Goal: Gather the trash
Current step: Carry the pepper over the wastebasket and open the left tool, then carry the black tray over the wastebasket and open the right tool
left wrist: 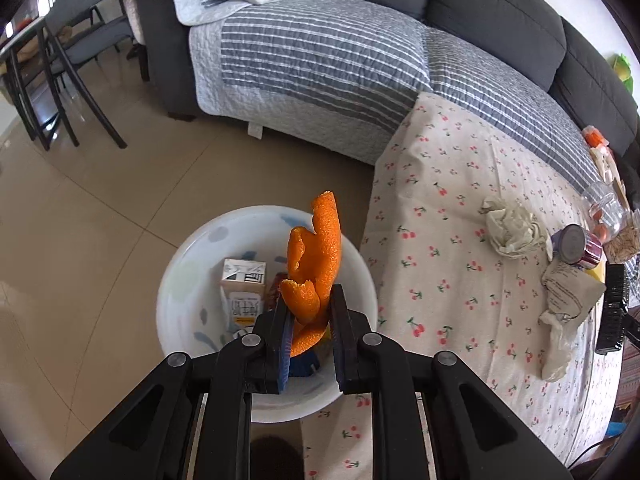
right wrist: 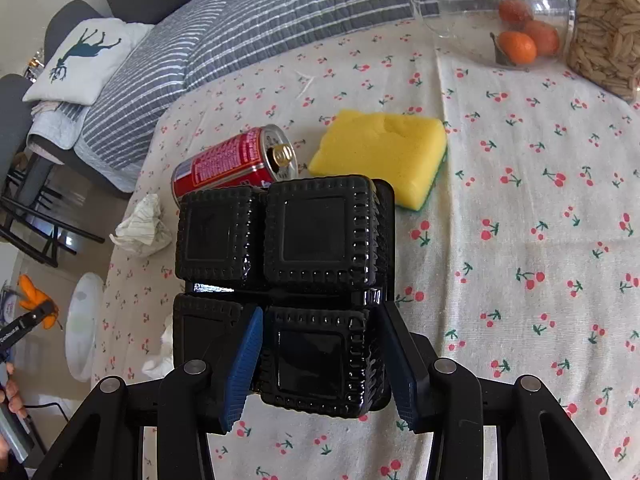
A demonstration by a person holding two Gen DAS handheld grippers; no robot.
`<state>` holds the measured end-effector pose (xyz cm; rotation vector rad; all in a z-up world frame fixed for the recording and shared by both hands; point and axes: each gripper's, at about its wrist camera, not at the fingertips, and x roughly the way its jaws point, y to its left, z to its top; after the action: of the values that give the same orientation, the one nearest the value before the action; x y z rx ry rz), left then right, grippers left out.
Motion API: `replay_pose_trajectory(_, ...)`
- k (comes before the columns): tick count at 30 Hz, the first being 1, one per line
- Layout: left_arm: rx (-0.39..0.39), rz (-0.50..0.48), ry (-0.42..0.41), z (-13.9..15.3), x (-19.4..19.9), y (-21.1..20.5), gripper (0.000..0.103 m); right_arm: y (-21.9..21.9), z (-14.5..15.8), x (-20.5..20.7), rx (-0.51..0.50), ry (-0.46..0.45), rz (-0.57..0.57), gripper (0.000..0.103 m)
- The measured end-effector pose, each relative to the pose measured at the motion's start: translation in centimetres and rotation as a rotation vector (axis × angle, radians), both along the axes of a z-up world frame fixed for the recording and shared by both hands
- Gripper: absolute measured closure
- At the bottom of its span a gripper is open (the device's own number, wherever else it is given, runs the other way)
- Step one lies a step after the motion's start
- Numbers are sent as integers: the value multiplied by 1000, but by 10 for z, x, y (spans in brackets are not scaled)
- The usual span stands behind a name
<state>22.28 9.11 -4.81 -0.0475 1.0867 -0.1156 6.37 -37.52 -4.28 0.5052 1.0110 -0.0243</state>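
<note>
Left tongs (left wrist: 310, 312): closed on a piece of orange peel (left wrist: 314, 256), which stands up between the two fingers directly above the white bin (left wrist: 180, 280).
White bin: stands on the tiled floor (left wrist: 80, 220), just beside the left edge of the surface (left wrist: 460, 240); a small carton (left wrist: 243, 292) lies inside it.
Right tongs (right wrist: 320, 360): clamped on the near corner cell of a black plastic tray (right wrist: 304, 240), blue pads on either side of that cell; the tray has four square cells and hangs over the cherry-print cloth.
Red can (right wrist: 228, 164): lies on its side on the surface, just behind the tray, toward the left edge.
Yellow sponge (right wrist: 380, 152): flat on the surface beyond the tray, just right of the can.
Crumpled tissue (right wrist: 142, 226): near the left edge of the surface, left of the tray.
Glass jar (right wrist: 492, 12): tipped on its side at the far edge, holding small oranges (right wrist: 520, 46).
Sofa (left wrist: 320, 48): behind the surface, covered with a striped grey quilt.
</note>
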Motion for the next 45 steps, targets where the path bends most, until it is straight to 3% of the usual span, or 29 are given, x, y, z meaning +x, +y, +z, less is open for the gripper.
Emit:
replay_pose_trajectory(3,-3,7,9,-7,2,11,82,4,7,-5,2,-20,11,52)
replay_pose_trajectory(5,11,17,61,-15,6,15,68,8,10,-5,3,-28,17,52)
replay_pose_trajectory(7,30,40,76,-18,3,20,38,12,13,-6,3,-37,21,52)
replay_pose_trajectory(13,70,79,70,-12,-10,37,21,32,28,-8,10,-81,56,52)
replay_pose_trajectory(19,64,124,78,-12,-24,66,15,64,38,5,-2,-106,110,52)
replay_pose_trajectory(32,71,199,61,-12,-43,123,13,171,46,52,-58,-126,286,52)
replay_pose_trajectory(45,28,213,67,-16,-51,146,13,295,-5,119,-101,-57,398,52)
